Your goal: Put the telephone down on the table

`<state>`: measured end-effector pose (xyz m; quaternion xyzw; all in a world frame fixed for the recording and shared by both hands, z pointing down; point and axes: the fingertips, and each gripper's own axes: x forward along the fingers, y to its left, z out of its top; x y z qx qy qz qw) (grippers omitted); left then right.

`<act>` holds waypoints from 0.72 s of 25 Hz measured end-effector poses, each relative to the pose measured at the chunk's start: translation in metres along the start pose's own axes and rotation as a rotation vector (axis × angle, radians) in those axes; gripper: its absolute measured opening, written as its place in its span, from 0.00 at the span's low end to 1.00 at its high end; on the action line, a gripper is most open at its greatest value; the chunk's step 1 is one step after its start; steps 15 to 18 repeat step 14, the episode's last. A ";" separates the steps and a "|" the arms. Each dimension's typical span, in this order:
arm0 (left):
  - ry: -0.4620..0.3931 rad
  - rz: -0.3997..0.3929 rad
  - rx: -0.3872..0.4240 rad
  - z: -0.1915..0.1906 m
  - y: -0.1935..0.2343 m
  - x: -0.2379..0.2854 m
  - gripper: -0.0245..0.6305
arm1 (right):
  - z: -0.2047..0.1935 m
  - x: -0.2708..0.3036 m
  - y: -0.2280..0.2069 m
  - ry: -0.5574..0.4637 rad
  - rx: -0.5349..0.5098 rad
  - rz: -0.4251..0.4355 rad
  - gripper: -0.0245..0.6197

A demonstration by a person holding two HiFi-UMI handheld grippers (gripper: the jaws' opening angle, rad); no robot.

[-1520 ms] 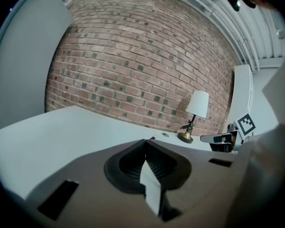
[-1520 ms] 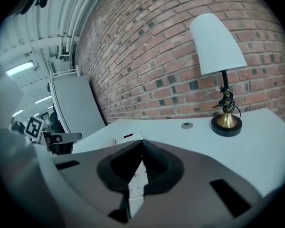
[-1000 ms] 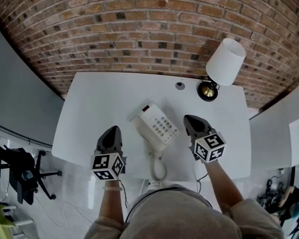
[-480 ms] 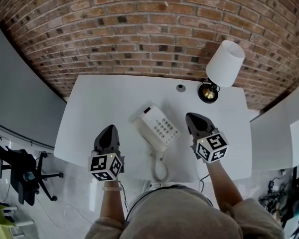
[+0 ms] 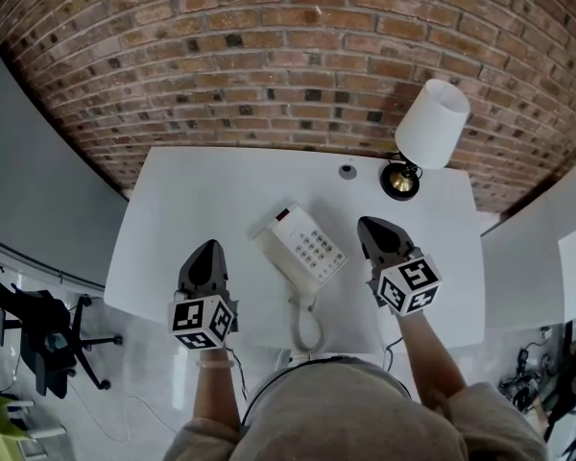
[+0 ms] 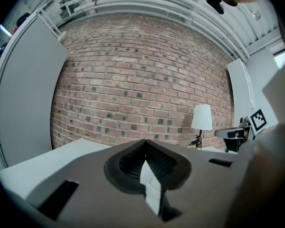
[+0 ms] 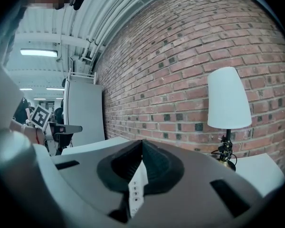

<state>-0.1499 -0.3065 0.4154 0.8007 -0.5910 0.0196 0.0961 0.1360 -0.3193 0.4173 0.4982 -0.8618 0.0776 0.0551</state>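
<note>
Left hand-held gripper [image 5: 209, 248] and right hand-held gripper [image 5: 373, 226] clenched empty, flanking telephone [image 5: 300, 246], since it already sits on table [image 5: 192, 190].

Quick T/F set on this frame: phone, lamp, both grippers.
1. The telephone rests on the table, between the two grippers. True.
2. The left gripper grips the telephone. False: its jaws are together on nothing, and it is off to the side of the telephone, apart from it.
3. The lamp stands upright at the table's far right corner, by the brick wall. True.
4. The right gripper has its jaws wide apart. False: they are shut and empty.
</note>
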 end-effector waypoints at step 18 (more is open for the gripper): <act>-0.030 0.020 0.014 0.007 0.003 0.000 0.05 | 0.002 -0.001 -0.002 -0.009 -0.005 -0.007 0.05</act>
